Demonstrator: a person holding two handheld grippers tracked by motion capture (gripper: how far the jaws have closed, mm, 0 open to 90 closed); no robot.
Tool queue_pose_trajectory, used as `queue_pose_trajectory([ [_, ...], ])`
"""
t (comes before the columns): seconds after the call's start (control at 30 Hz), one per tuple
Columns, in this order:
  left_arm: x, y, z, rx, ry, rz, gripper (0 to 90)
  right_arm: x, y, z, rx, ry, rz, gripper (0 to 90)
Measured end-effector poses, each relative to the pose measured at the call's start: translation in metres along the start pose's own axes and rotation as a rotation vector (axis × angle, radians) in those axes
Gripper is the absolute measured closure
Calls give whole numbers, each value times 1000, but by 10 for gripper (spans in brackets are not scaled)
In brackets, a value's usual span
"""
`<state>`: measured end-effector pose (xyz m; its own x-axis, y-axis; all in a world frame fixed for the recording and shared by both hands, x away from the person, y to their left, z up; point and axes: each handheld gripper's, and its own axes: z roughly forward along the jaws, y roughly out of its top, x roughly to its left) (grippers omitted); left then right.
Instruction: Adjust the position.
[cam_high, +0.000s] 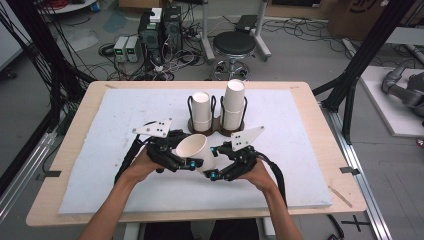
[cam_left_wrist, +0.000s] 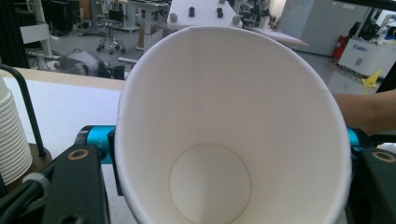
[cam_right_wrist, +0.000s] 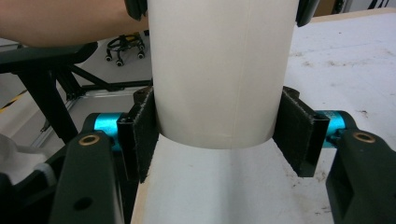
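Observation:
A white paper cup hangs tilted above the white mat, held between both grippers. My left gripper is shut on it near the rim. In the left gripper view I look into the open mouth of the cup, with the left gripper clamped on either side of it. My right gripper is shut on the cup's lower end. In the right gripper view its pads press both sides of the cup just above its bottom edge, the right gripper closed around it.
Behind the grippers, a dark wire holder carries two stacks of paper cups; one stack is at the left edge of the left gripper view. The white mat covers the wooden table. A stool stands beyond.

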<state>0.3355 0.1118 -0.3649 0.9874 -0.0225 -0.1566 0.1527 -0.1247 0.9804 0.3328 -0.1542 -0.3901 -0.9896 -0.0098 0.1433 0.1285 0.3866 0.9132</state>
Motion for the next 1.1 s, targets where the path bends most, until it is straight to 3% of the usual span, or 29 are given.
queue_pose_trajectory([
  [0.2,0,0,0,0,1,0,306,1,1,1,6,-7,-2,358],
  [0.27,0,0,0,9,10,5,306,2,2,3,6,-12,10,226],
  [0.4,0,0,0,9,8,4,305,2,5,4,6,-35,24,151],
  [0.57,0,0,-2,10,16,6,305,1,4,5,35,-57,35,150],
  [0.87,0,0,-4,18,23,8,303,3,5,4,46,-53,25,151],
  [0.97,-1,1,-8,27,38,14,304,4,4,1,65,-78,25,151],
  [1.1,-1,2,-15,59,72,19,303,4,-1,-10,76,-162,49,152],
])
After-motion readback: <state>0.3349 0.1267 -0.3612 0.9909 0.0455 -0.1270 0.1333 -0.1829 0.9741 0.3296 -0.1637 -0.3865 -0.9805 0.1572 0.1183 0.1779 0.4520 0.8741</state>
